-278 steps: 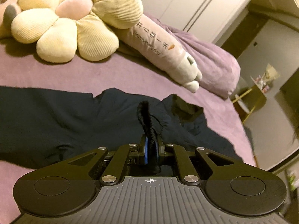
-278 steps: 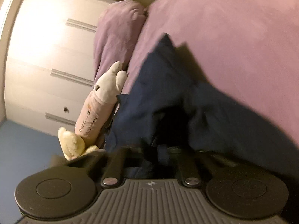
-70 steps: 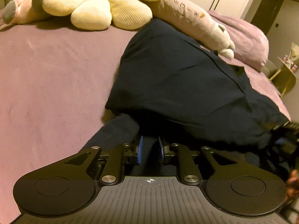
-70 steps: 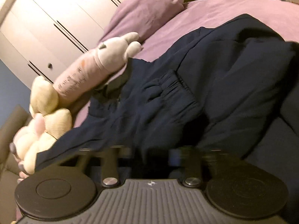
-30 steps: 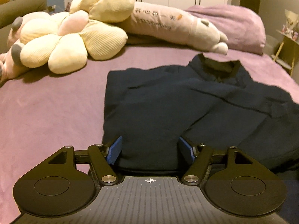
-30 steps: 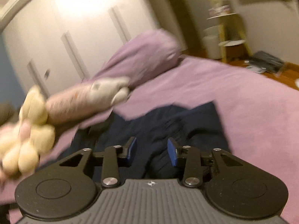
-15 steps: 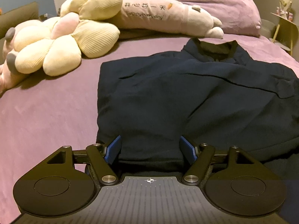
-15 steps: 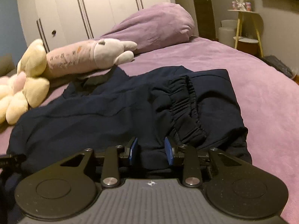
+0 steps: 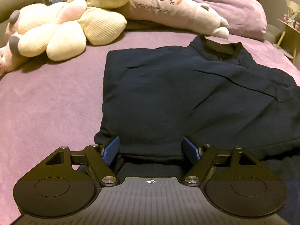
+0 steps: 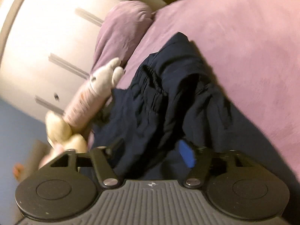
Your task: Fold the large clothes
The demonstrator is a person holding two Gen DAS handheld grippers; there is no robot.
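**Garment status: sides folded in, hem fold pending**

Garment position: we have the dark navy garment [image 9: 168, 86] lying flat on the purple bedsheet [image 9: 46, 97], collar [image 9: 221, 50] pointing toward the plush toys and hem nearest us. The body forms a rough rectangle with a straight left edge. We judge that the side panels are already folded inward, which leaves a narrower panel ready for a lengthwise fold.

Left tool: we hold the left gripper [image 9: 151, 149] low at the near hem, jaws spread wide, one blue pad [image 9: 110, 148] on either side of the hem's folded edge. No cloth is clamped. We read this placement as a straddle of the hem ahead of a pinch, since a grip at the centre of the edge would lift the panel evenly.

Right tool: we see the right gripper [image 10: 151, 150] in a tilted, motion-blurred view. Its jaws stand apart, with loose navy cloth bunched between them but not pinched. An elastic cuff [image 10: 150, 82] lies on top of the right side, where the fabric is rumpled and less flat than the left.

Surroundings: the flower cushion [image 9: 61, 28] and the long rabbit pillow [image 9: 168, 13] sit beyond the collar, near it but apart. We judge that they limit how far forward the hem can travel.
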